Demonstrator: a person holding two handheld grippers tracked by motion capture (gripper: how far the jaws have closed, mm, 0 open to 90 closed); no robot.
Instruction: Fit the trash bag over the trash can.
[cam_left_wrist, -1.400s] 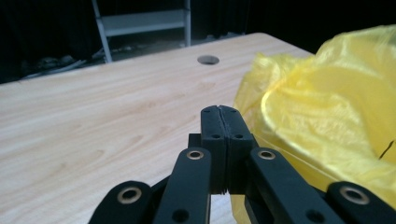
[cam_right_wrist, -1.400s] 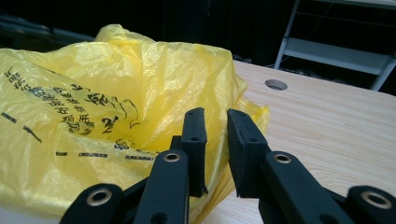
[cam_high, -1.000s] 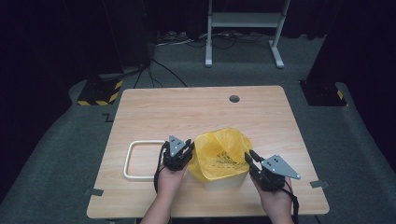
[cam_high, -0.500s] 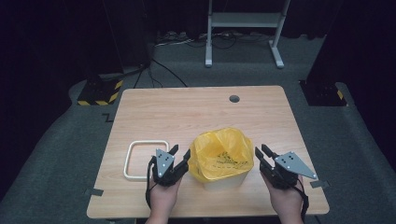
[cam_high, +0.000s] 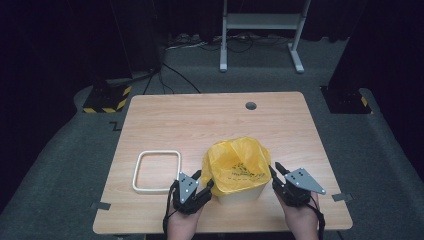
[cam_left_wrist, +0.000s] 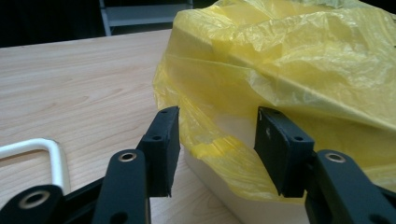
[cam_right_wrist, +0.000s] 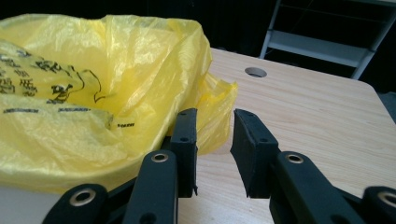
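A small white bin (cam_high: 239, 192) lined with a yellow plastic bag (cam_high: 235, 162) stands on the wooden counter (cam_high: 200, 125), close to its near edge and a little toward the right. The bag billows up and drapes loosely over the bin's rim, with black printing on the side that faces the right hand.

The left tool (cam_high: 201, 181) sits at the bin's near left corner. Its jaws have just been opening and now stand about half apart. In the left gripper view the bag's hanging hem and the bin's corner lie in the gap between them, but the pads (cam_left_wrist: 164, 140) do not press on either, so it has hold of nothing.

The right tool (cam_high: 275, 170) rests just off the bin's right side. Its jaws stand a modest way apart with only bare counter between them. In the right gripper view the inner pad (cam_right_wrist: 187, 140) is just beside the bag's crumpled edge; whether it touches, I cannot tell. It grips nothing.

A white, rounded-square ring (cam_high: 156, 171) lies flat on the counter to the left of the bin, near the left tool. A round cable hole (cam_high: 251, 106) sits near the far edge.
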